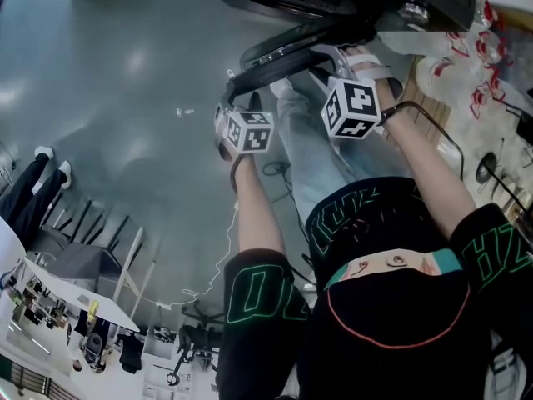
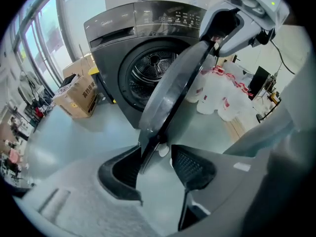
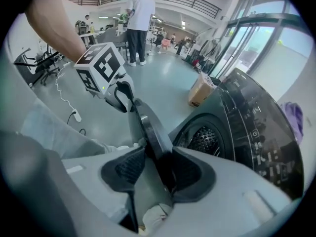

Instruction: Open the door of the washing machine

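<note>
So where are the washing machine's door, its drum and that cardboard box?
door (image 2: 170, 95): left gripper view, middle of its grey rim, seen edge-on.
drum (image 2: 154, 63): left gripper view, its holed metal back wall.
cardboard box (image 2: 81, 96): left gripper view, its printed side.

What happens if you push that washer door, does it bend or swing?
The door looks rigid: its thick rim keeps a clean curve, so it probably won't bend. Already standing open from the washer, it likely swings. Its glossy rim may prove slippery.
</note>
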Available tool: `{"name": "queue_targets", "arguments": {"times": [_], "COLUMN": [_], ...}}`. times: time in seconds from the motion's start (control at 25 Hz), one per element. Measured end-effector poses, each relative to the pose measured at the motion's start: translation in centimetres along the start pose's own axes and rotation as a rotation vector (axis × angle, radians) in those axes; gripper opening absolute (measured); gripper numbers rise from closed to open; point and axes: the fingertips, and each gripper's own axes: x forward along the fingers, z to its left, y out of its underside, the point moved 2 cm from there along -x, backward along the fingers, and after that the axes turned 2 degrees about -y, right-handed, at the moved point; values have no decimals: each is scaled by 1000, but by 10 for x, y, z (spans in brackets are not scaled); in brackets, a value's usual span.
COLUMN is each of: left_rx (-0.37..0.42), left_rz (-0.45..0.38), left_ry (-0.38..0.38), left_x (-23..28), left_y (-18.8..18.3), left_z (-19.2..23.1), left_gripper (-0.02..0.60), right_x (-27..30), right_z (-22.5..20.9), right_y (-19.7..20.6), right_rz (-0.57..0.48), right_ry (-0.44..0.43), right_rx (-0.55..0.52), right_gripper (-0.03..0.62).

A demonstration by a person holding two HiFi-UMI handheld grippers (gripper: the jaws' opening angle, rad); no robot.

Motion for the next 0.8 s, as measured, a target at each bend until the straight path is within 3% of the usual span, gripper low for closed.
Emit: {"name": "queue_targets", "arguments": {"times": [0.32,0.8], "left_rx": [-74,-82], "left_rz": [11,23], "left_ry": [-40,-13], "left_x": [-23,-49], "left_y": [38,76], "left_z": [-63,-186], "left_gripper": [181,164], "right_x": [-14,-41], "right_z": [38,93], "right_y": [16,63], "right_rz": [-47,-69], "right_ry": [-48,-117], "right_rx": [-185,-440], "right_gripper": [174,179]}}
